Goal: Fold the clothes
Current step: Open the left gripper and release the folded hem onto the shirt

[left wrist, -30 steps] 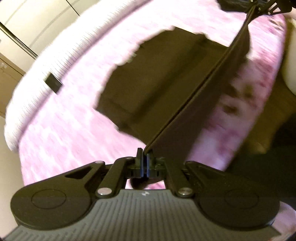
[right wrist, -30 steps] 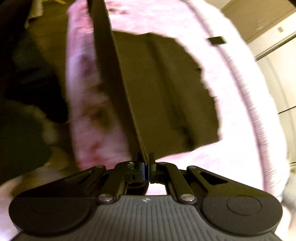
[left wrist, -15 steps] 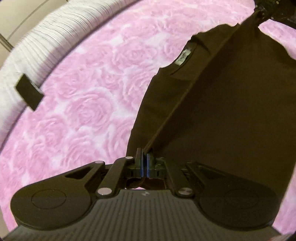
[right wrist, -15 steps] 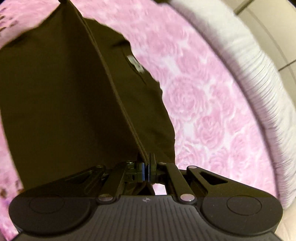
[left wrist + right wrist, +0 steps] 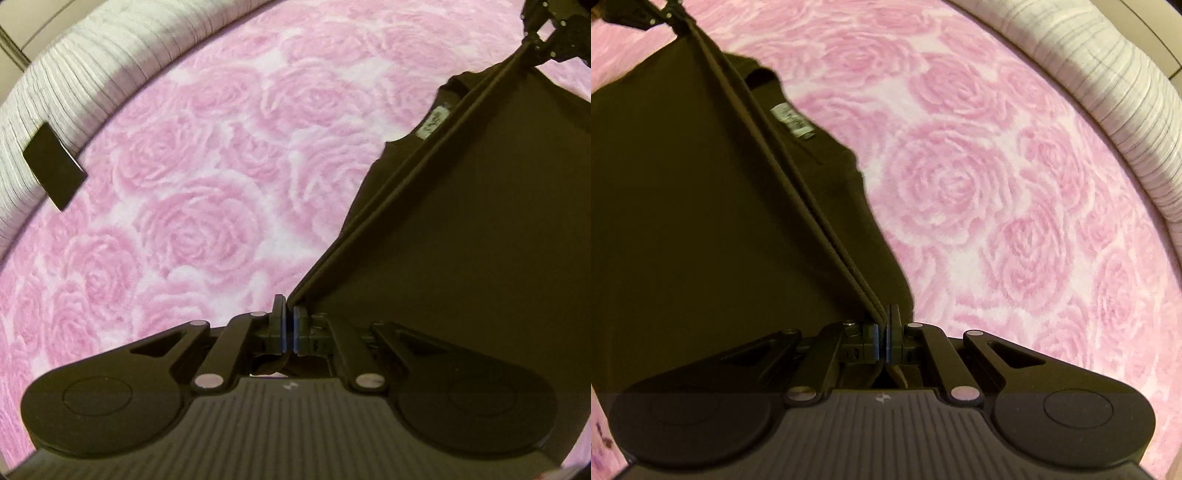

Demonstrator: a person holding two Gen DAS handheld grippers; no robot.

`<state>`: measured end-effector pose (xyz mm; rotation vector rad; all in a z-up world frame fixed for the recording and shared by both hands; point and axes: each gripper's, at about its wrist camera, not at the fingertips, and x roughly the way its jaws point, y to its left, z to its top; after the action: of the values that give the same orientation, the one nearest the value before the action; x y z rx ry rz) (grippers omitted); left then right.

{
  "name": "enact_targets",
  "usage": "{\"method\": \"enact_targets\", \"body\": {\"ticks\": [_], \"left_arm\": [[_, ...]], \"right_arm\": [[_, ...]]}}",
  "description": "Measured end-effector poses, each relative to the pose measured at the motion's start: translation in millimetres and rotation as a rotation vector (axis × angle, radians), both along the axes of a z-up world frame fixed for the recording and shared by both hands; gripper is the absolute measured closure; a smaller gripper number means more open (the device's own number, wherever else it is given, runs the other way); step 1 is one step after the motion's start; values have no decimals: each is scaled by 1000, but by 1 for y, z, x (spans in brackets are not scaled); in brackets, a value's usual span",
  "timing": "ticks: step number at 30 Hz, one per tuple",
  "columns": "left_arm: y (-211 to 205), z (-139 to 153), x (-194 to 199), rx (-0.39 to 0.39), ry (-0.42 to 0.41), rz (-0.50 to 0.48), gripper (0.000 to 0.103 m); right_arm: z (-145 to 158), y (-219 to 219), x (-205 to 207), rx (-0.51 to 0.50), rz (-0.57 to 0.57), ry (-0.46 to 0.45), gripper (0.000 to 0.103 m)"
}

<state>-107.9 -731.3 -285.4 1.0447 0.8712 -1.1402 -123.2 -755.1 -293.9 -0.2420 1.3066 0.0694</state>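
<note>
A dark brown T-shirt (image 5: 480, 229) hangs stretched between my two grippers above a pink rose-patterned blanket (image 5: 207, 192). My left gripper (image 5: 289, 328) is shut on one corner of its taut hem. The right gripper (image 5: 543, 33) shows at the top right of the left wrist view, holding the other corner. In the right wrist view my right gripper (image 5: 882, 336) is shut on the T-shirt (image 5: 701, 221), and the left gripper (image 5: 670, 18) shows at the top left. The neck label (image 5: 792, 122) faces up where the shirt's lower part lies on the blanket (image 5: 997, 206).
A white ribbed cushion edge (image 5: 96, 77) borders the blanket at the far side and also shows in the right wrist view (image 5: 1108, 88). A small black rectangular object (image 5: 53, 166) lies at that edge.
Both grippers have carried the stretched shirt hem forward and lower over the blanket. The shirt now covers less of the left view, and more of the blanket shows.
</note>
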Motion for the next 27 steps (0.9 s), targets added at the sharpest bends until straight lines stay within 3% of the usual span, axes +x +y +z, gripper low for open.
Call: {"method": "enact_targets", "body": {"ticks": [7, 11, 16, 18, 23, 27], "left_arm": [[0, -12, 17, 11, -7, 110, 93], [6, -12, 26, 2, -20, 188, 88], [32, 12, 30, -42, -51, 330, 86], [45, 20, 27, -75, -13, 393, 79], [70, 15, 10, -163, 171, 545, 76], [68, -13, 0, -145, 190, 548, 74]], "right_arm": [[-19, -17, 4, 39, -83, -37, 99], [-13, -39, -5, 84, -269, -118, 80], [1, -69, -25, 100, -568, -203, 80], [7, -70, -37, 120, -629, -221, 80], [7, -45, -57, 206, -695, -234, 80], [1, -16, -70, 288, -715, -231, 78]]}}
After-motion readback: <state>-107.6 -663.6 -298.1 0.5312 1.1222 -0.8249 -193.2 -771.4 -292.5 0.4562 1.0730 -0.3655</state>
